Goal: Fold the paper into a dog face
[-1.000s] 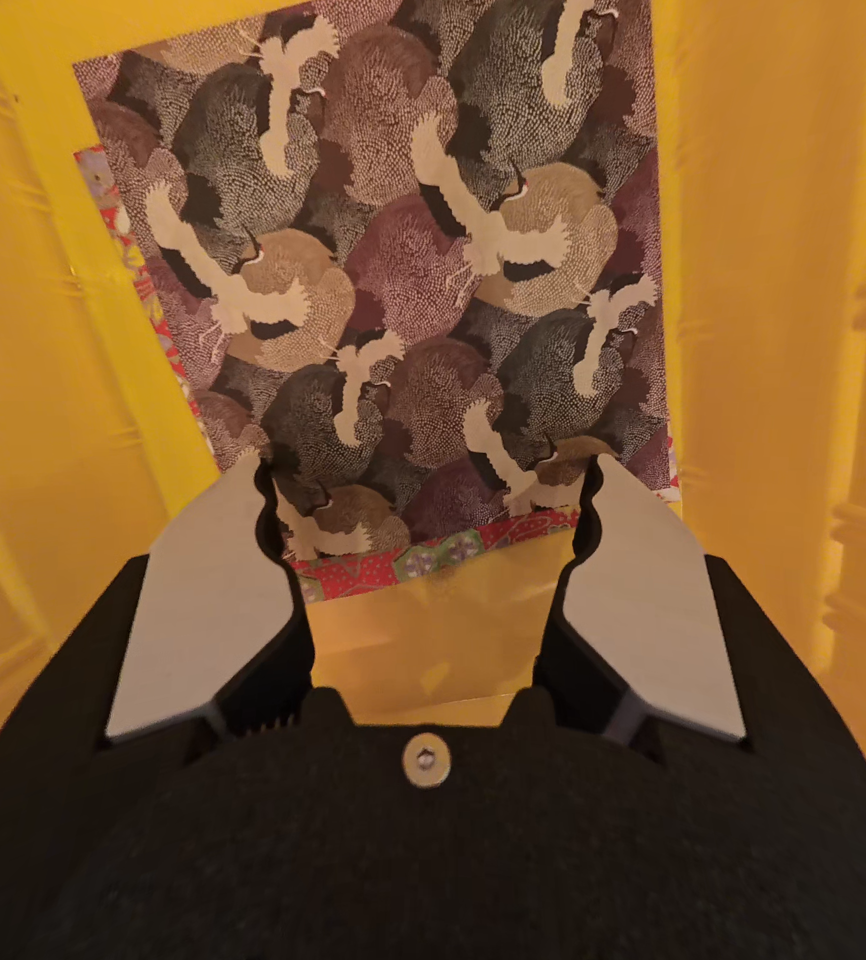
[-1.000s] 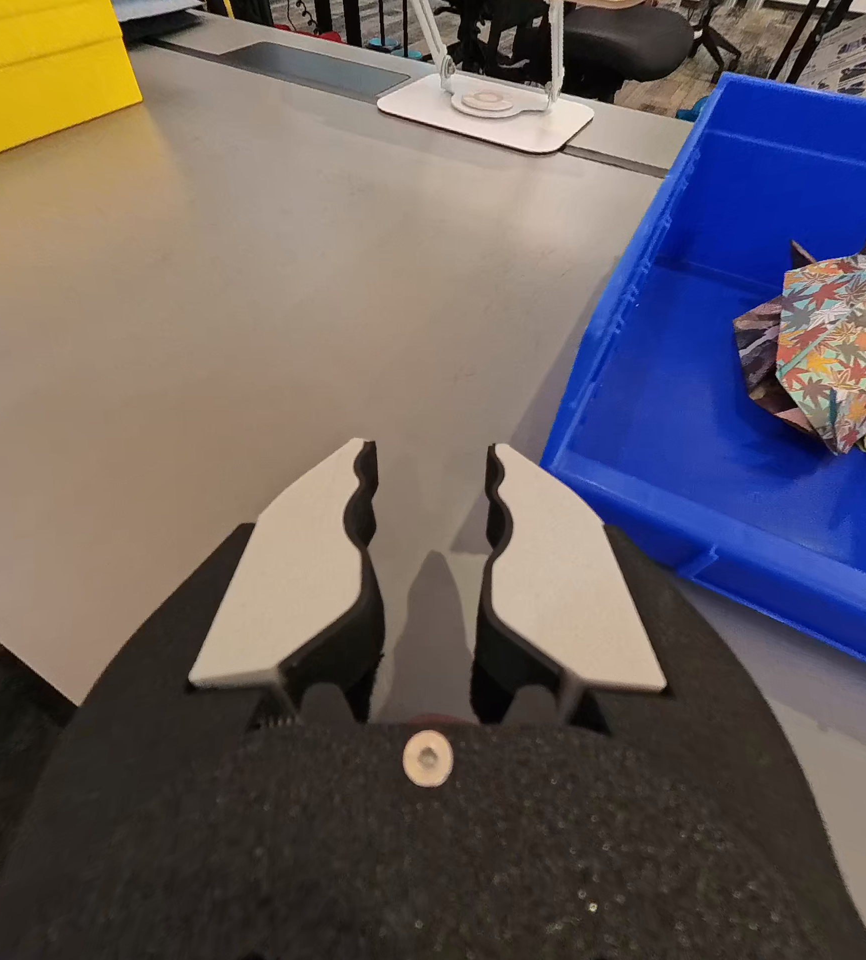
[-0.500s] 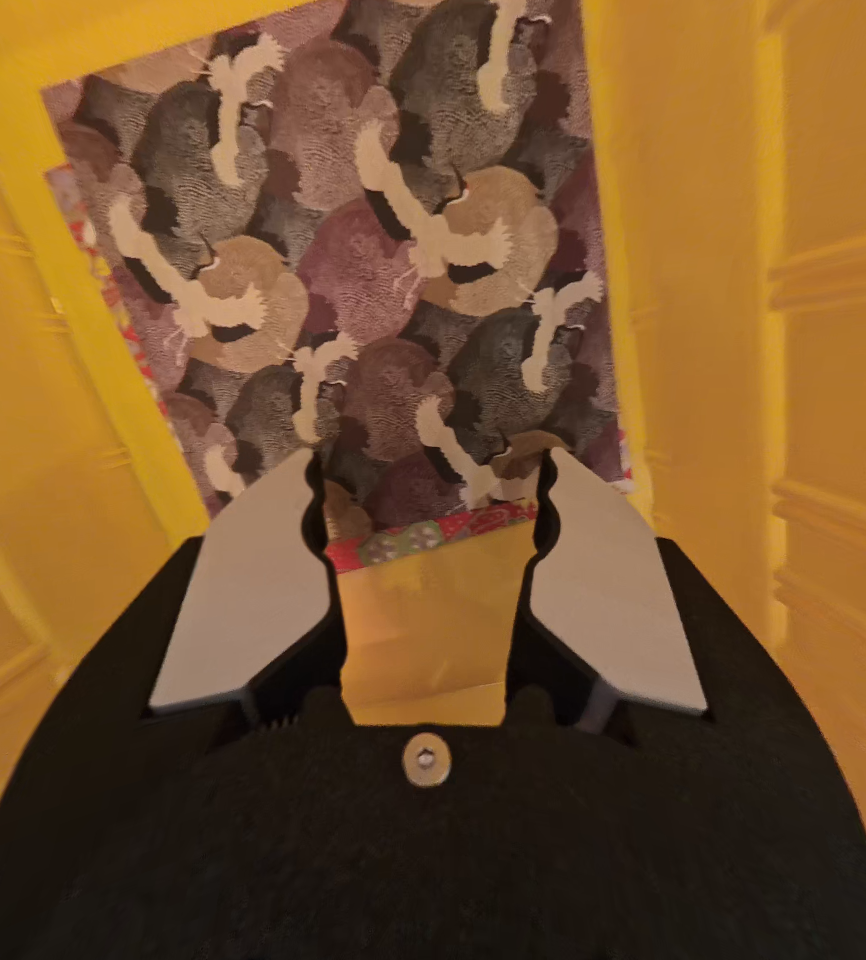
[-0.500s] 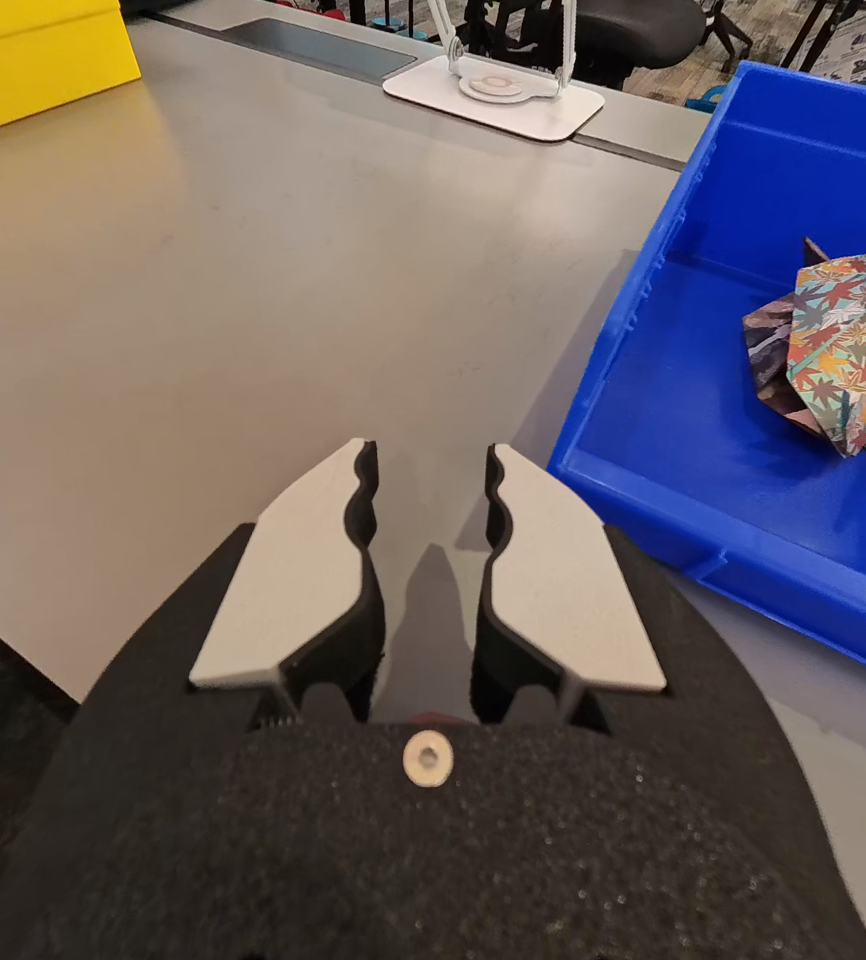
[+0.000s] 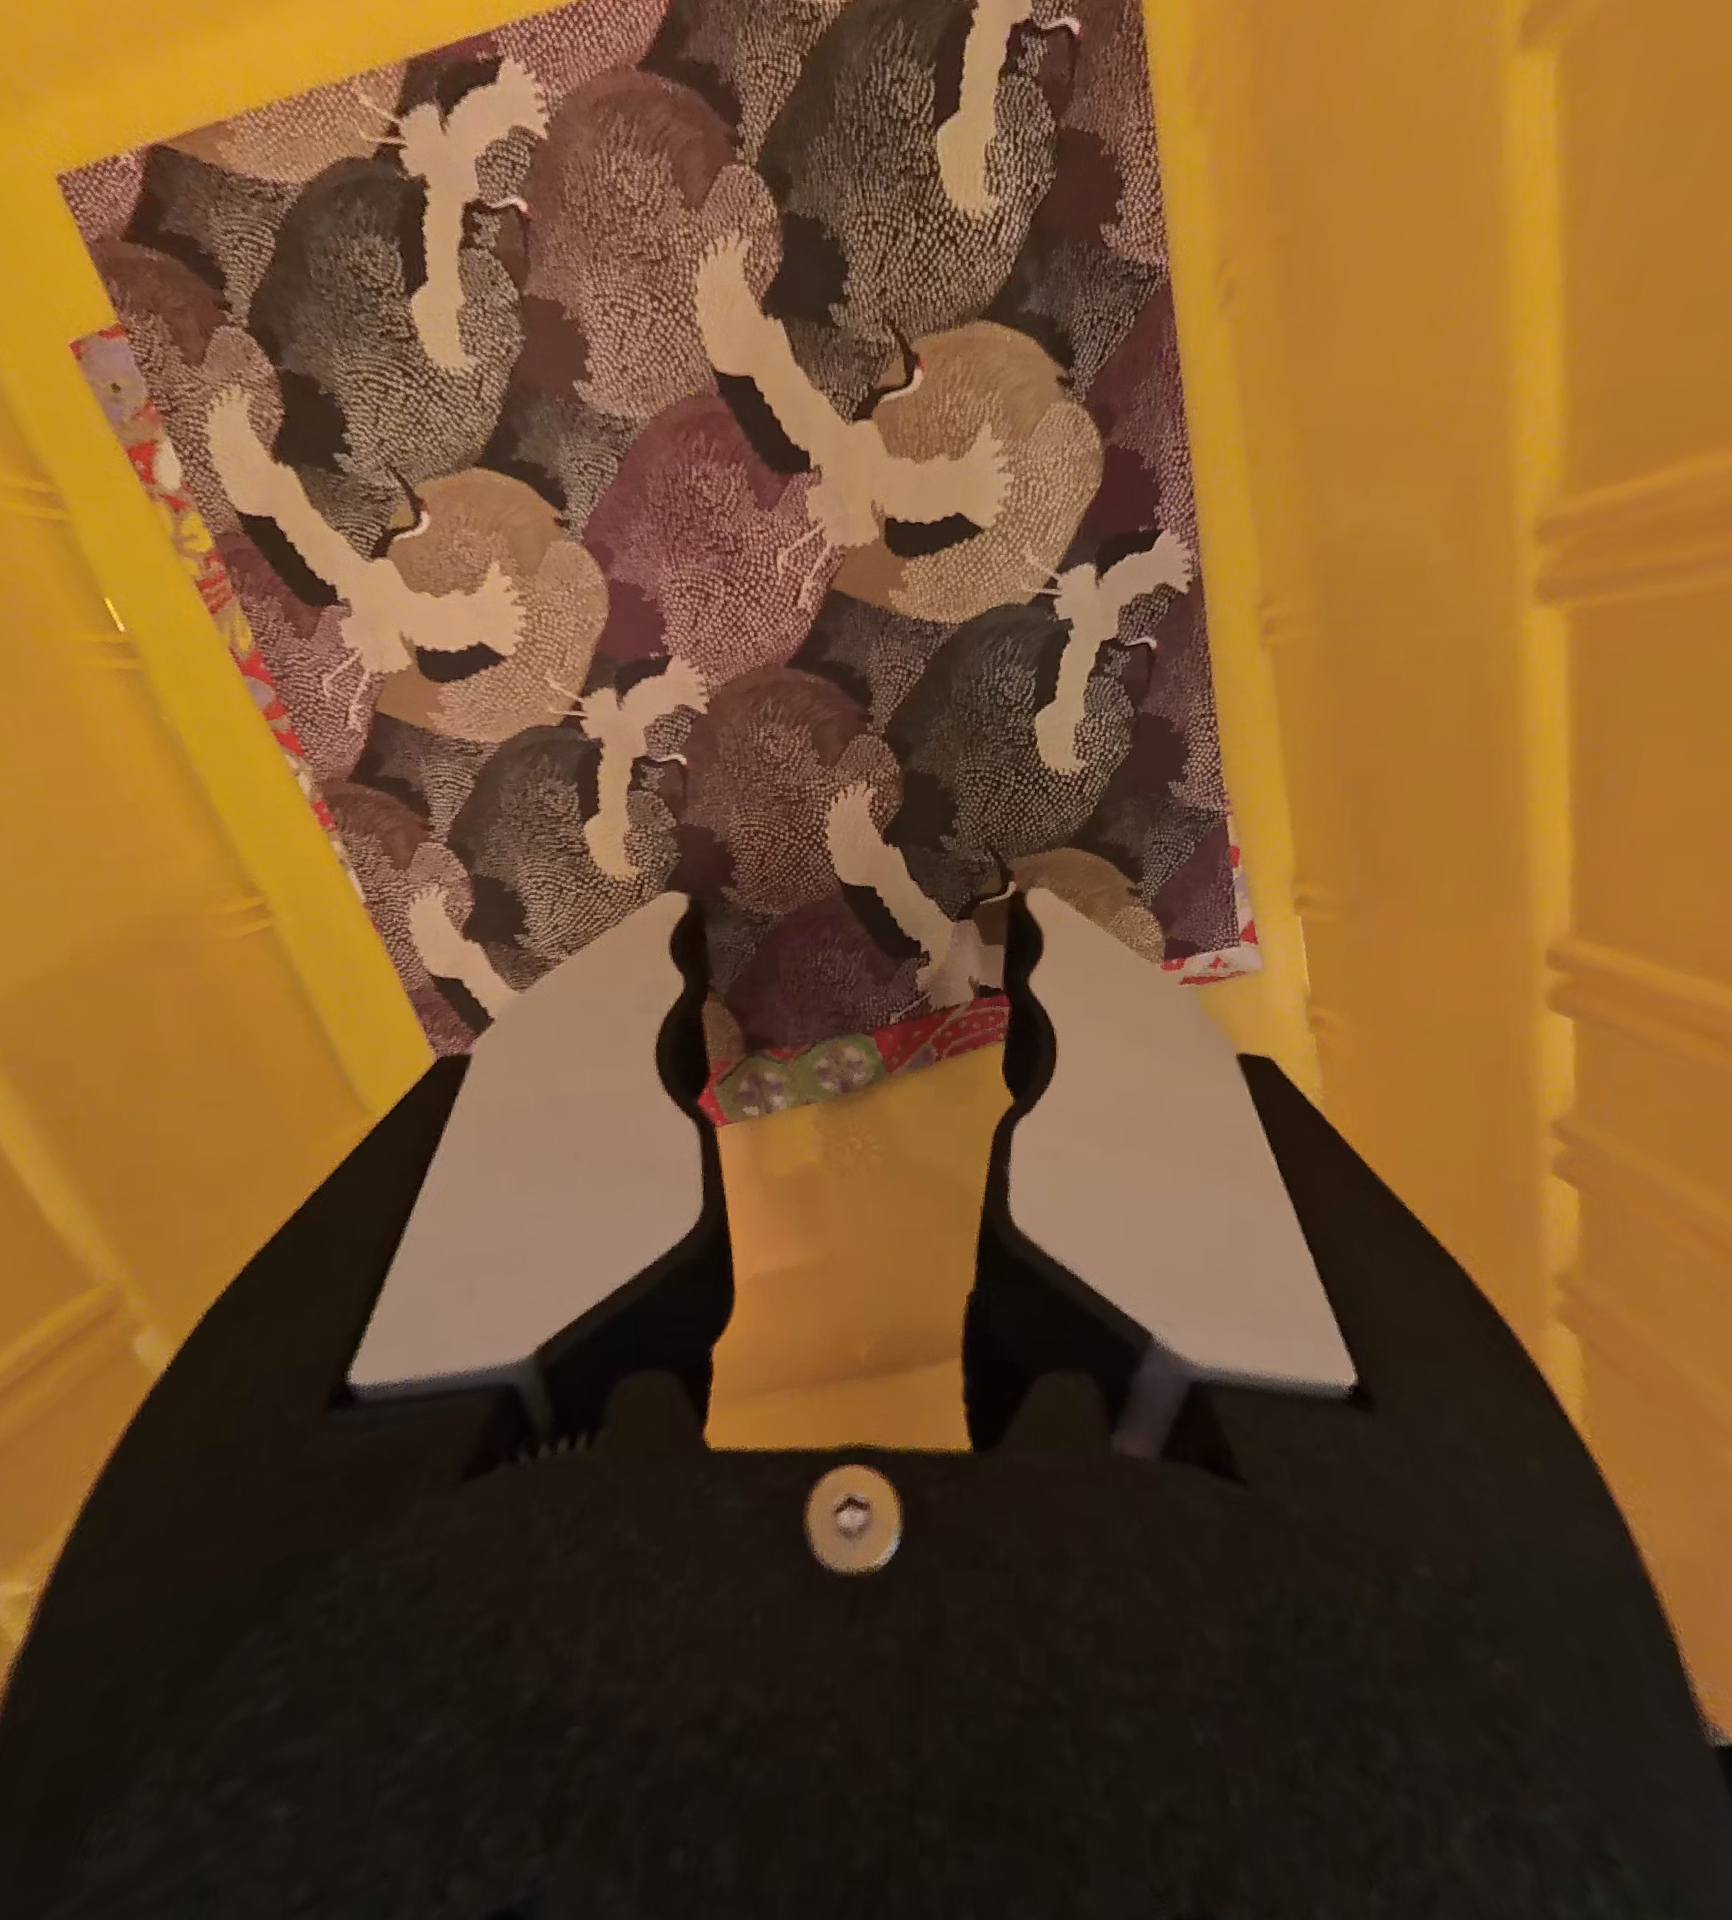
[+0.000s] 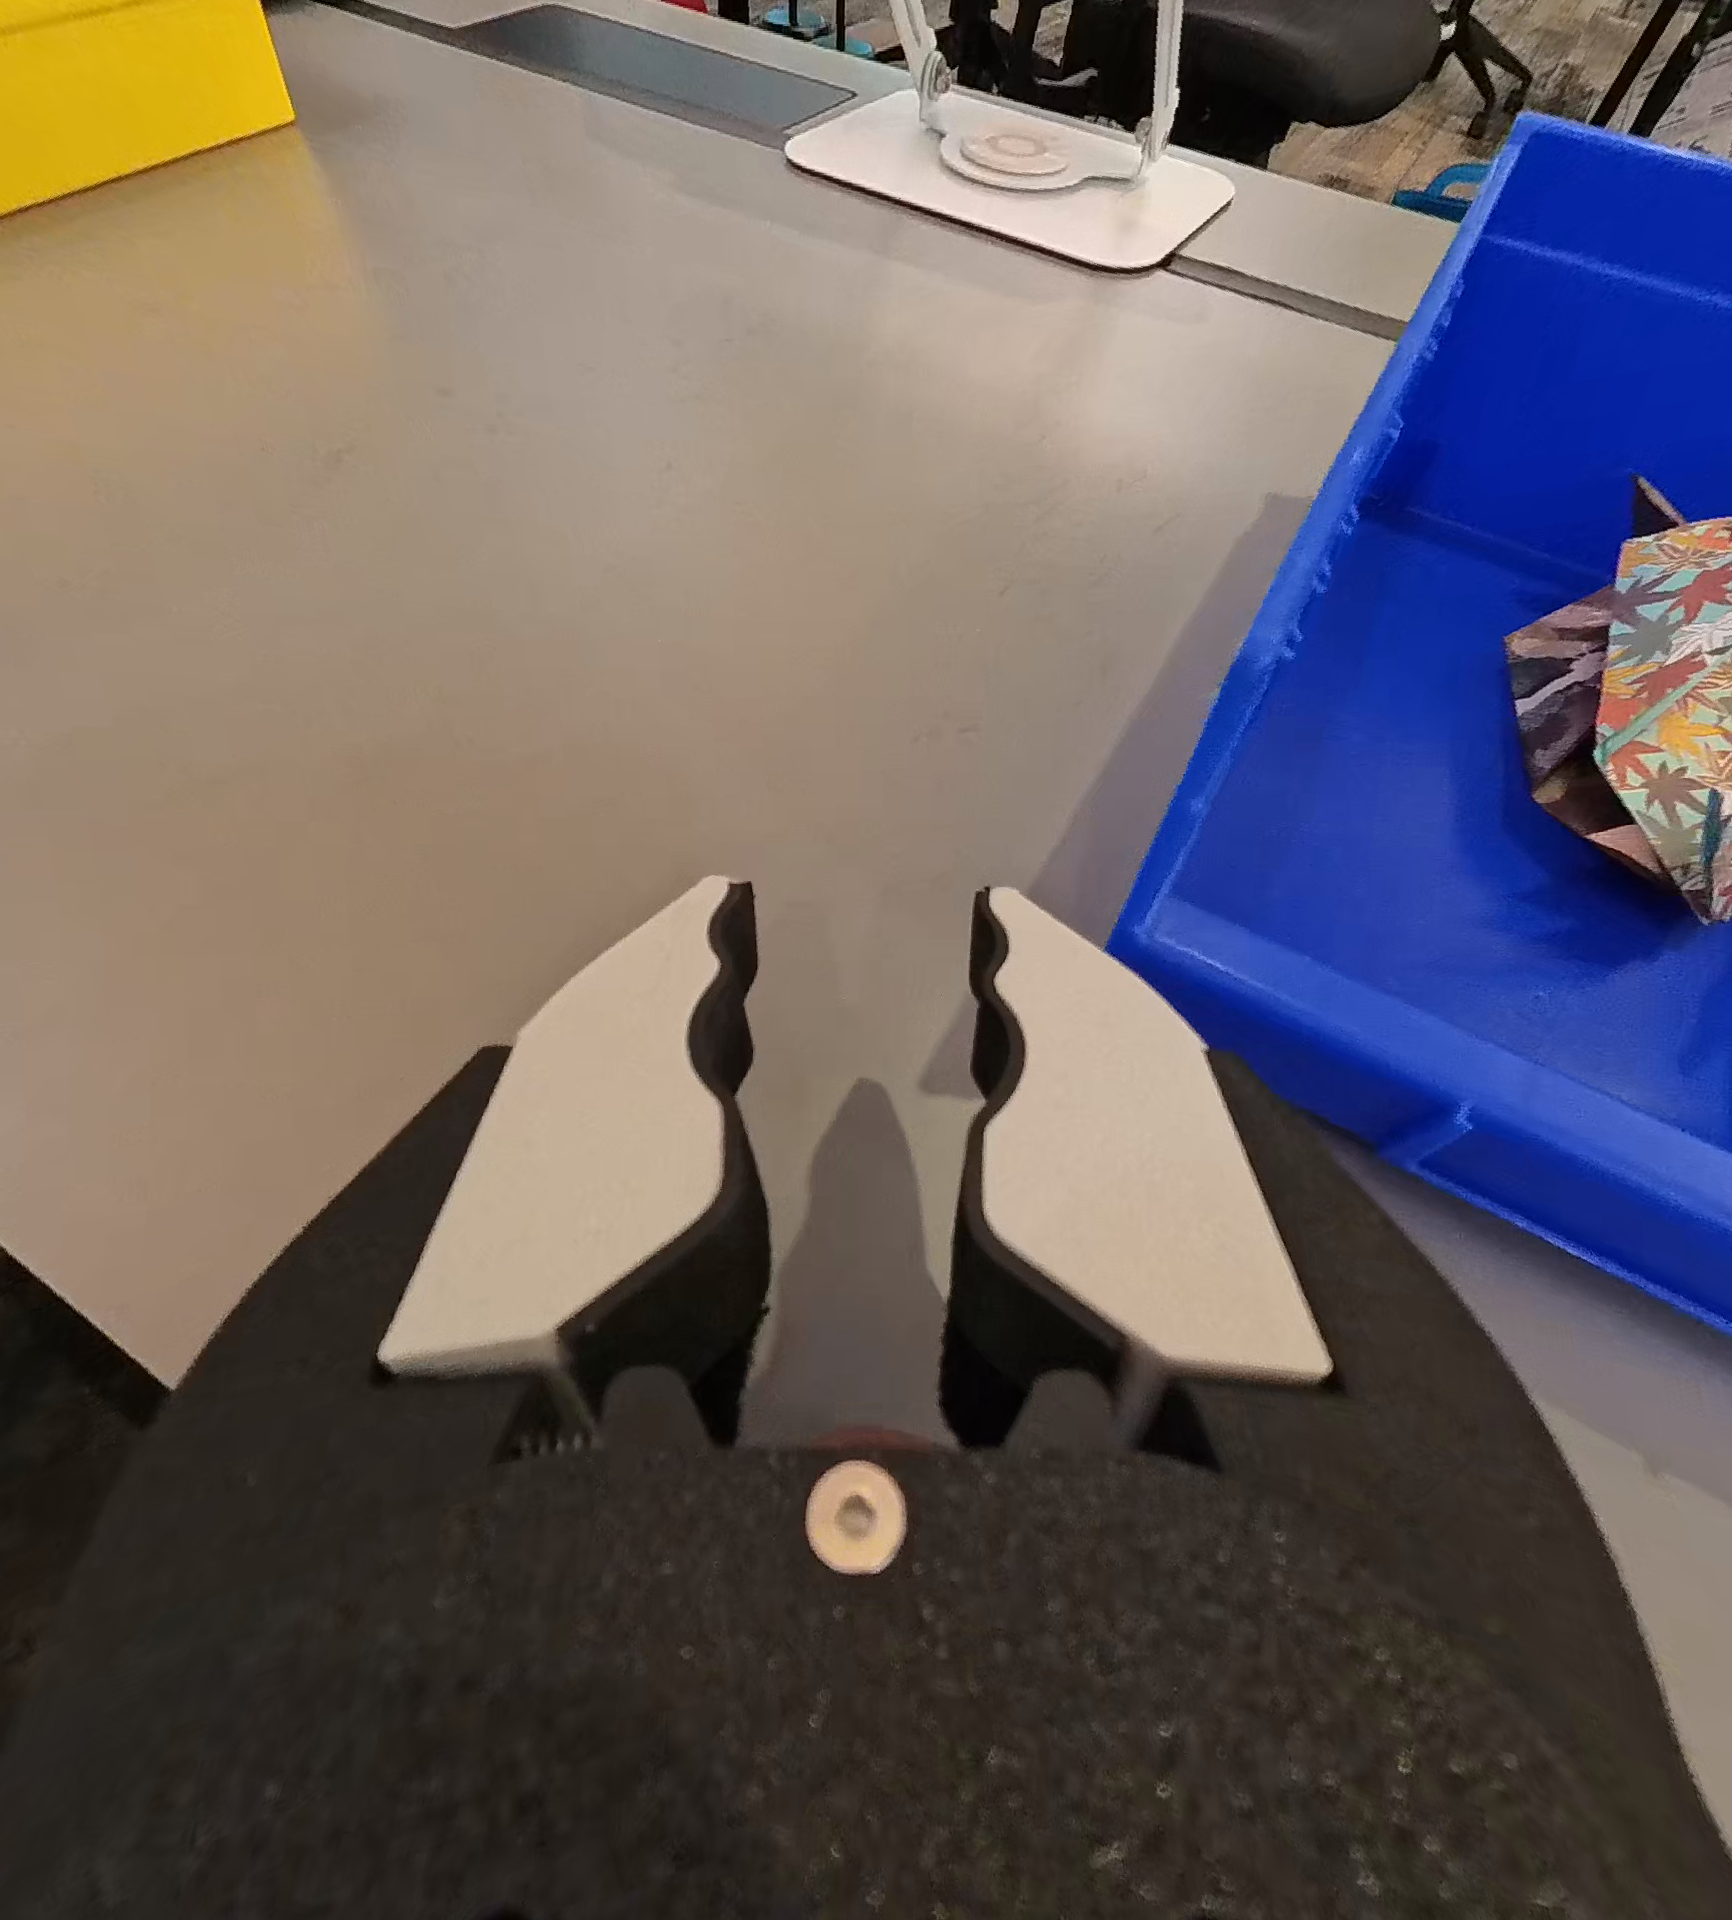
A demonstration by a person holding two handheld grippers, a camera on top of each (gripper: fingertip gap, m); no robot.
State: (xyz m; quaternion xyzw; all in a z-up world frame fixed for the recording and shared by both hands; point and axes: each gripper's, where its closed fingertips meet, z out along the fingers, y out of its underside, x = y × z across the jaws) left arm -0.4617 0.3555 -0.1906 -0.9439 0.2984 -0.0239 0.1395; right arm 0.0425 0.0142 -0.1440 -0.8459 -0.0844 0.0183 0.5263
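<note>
A square sheet of paper with white cranes on purple, grey and tan (image 5: 696,540) lies flat on top of a stack inside a yellow bin (image 5: 1464,727). A red patterned sheet (image 5: 841,1060) peeks out under its near and left edges. My left gripper (image 5: 846,925) is open and empty, its tips over the crane sheet's near edge. My right gripper (image 6: 862,925) is open and empty, low over the grey table (image 6: 529,571), left of a blue bin (image 6: 1361,883).
The blue bin holds folded patterned paper pieces (image 6: 1714,727). The yellow bin's outer wall (image 6: 62,104) shows at the table's far left. A white stand base (image 6: 1007,177) sits at the table's back edge. Chairs stand beyond it. There is about 60 cm between the tips of the two grippers.
My left gripper's jaws have narrowed from wide open to a smaller gap while staying over the crane sheet's near edge. My right gripper has shifted slightly left, away from the blue bin.
</note>
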